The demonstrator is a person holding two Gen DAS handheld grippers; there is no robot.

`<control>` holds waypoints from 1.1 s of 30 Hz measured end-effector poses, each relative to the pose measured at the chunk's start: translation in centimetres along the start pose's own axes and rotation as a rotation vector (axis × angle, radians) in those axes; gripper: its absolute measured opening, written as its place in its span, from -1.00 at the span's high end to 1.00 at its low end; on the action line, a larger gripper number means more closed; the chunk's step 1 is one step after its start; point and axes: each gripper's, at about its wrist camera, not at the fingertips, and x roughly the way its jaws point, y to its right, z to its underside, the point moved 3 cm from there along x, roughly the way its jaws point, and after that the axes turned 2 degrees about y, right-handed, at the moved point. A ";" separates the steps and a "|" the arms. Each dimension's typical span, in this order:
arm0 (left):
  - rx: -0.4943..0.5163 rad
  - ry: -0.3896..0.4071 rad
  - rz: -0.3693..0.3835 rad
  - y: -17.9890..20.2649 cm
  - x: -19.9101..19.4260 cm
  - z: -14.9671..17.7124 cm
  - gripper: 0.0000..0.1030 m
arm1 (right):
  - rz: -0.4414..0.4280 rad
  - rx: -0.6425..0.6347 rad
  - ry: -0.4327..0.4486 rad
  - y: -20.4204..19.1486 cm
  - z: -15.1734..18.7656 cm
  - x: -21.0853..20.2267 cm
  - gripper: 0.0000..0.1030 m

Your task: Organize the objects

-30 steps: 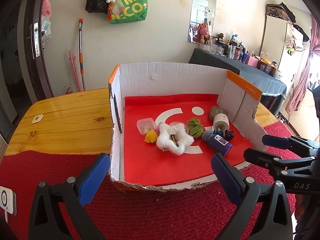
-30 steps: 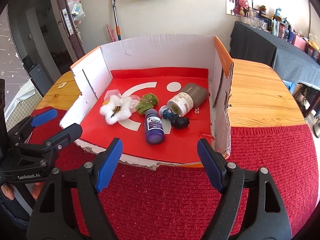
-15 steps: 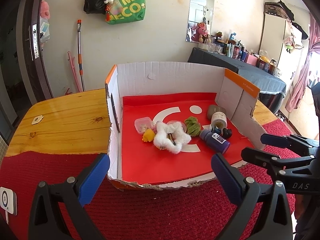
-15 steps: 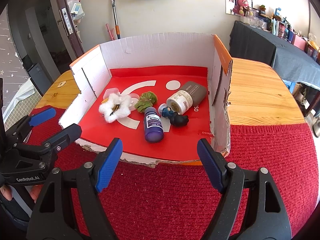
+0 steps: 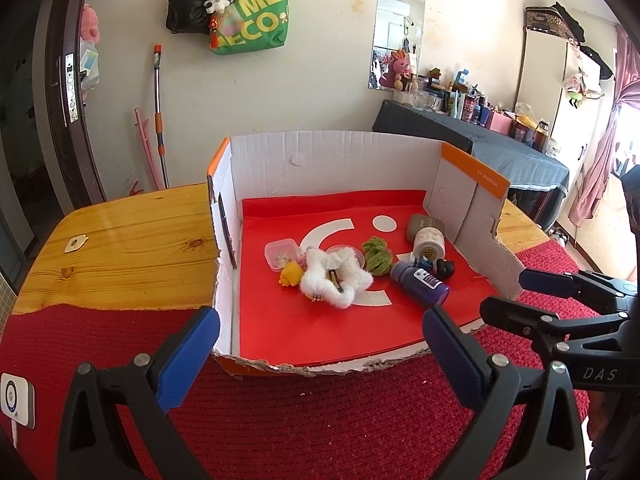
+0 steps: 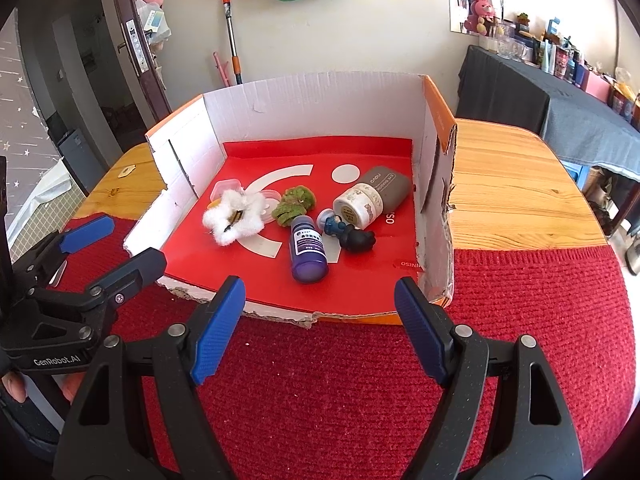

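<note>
An open-front cardboard box (image 5: 340, 160) (image 6: 320, 96) with a red floor holds several small items: a white fluffy hair clip (image 5: 334, 278) (image 6: 236, 216), a purple bottle (image 5: 422, 282) (image 6: 308, 250), a green scrunchie (image 5: 376, 256) (image 6: 296, 206), a tape roll (image 5: 429, 242) (image 6: 358, 208), a grey case (image 6: 390, 184), a dark figurine (image 6: 352, 234), a yellow toy (image 5: 291, 274) and a clear tub (image 5: 280, 252). My left gripper (image 5: 320, 354) (image 6: 112, 248) is open and empty before the box front. My right gripper (image 6: 320, 326) (image 5: 520, 294) is open and empty beside it.
The box stands on a wooden table (image 5: 128, 240) with a red knitted cloth (image 6: 320, 400) over the near part. A small white device (image 5: 16, 400) lies at the cloth's left edge. A dark-covered side table (image 6: 560, 92) with bottles stands at the right.
Both grippers have drawn back a little from the box, which looks slightly smaller and farther. Both stay open. Nothing in the box has moved.
</note>
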 end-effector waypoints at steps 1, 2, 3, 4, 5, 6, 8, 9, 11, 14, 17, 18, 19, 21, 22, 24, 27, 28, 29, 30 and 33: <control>0.001 -0.001 0.000 0.0 0.0 0.0 -1.00 | 0.000 0.000 0.001 0.0 0.0 0.0 -0.49; 0.002 -0.001 0.001 0.1 -0.1 0.0 -1.00 | 0.000 0.000 0.001 0.0 0.0 -0.1 -0.49; 0.003 -0.001 0.002 0.2 -0.2 0.0 -1.00 | 0.000 0.000 0.002 0.0 0.1 -0.1 -0.49; 0.005 0.000 0.002 0.2 -0.3 0.1 -1.00 | -0.001 0.000 0.002 0.0 0.1 -0.2 -0.49; 0.006 0.001 0.003 0.3 -0.4 0.1 -1.00 | 0.000 0.000 0.003 0.0 0.1 -0.3 -0.49; 0.008 0.002 0.004 0.4 -0.5 0.1 -1.00 | 0.000 0.000 0.003 0.0 0.2 -0.3 -0.49; 0.011 0.003 0.004 0.6 -0.6 0.2 -1.00 | 0.000 0.000 0.005 0.0 0.2 -0.4 -0.49; 0.012 0.004 0.002 0.7 -0.7 0.3 -1.00 | 0.000 0.000 0.006 0.0 0.2 -0.5 -0.49; 0.012 0.005 0.000 0.7 -0.9 0.4 -1.00 | 0.001 -0.001 0.009 0.0 0.4 -0.8 -0.49; 0.012 0.009 -0.006 0.8 -1.2 0.6 -1.00 | 0.001 -0.002 0.012 -0.1 0.6 -1.2 -0.49; 0.011 0.011 -0.006 0.9 -1.5 0.9 -1.00 | 0.001 0.000 0.014 -0.1 0.9 -1.5 -0.49; 0.012 0.011 -0.010 0.9 -1.5 0.9 -1.00 | 0.001 0.001 0.014 -0.1 1.0 -1.6 -0.49; 0.012 0.013 -0.014 0.9 -1.7 1.1 -1.00 | 0.001 0.001 0.014 -0.2 1.2 -1.6 -0.49; 0.009 0.014 -0.015 0.9 -1.9 1.3 -1.00 | 0.001 0.000 0.015 -0.1 1.2 -1.6 -0.49; 0.008 0.014 -0.015 1.0 -2.0 1.4 -1.00 | 0.000 0.000 0.016 -0.2 1.3 -1.7 -0.49; 0.009 0.015 -0.017 1.0 -2.2 1.7 -1.00 | 0.000 0.001 0.017 -0.2 1.5 -1.9 -0.49; 0.011 0.019 -0.019 1.1 -2.5 2.1 -1.00 | -0.001 0.002 0.020 -0.3 2.1 -2.2 -0.49; 0.011 0.019 -0.020 1.1 -2.6 2.2 -1.00 | -0.001 0.002 0.020 -0.3 2.3 -2.3 -0.49; 0.009 0.019 -0.020 1.1 -2.7 2.4 -1.00 | 0.000 0.002 0.020 -0.4 2.5 -2.4 -0.49; 0.007 0.018 -0.019 1.2 -2.7 2.5 -1.00 | 0.000 0.001 0.019 -0.4 2.7 -2.5 -0.49; 0.007 0.015 -0.017 1.2 -2.9 3.0 -1.00 | 0.000 0.002 0.019 -0.5 3.2 -2.7 -0.49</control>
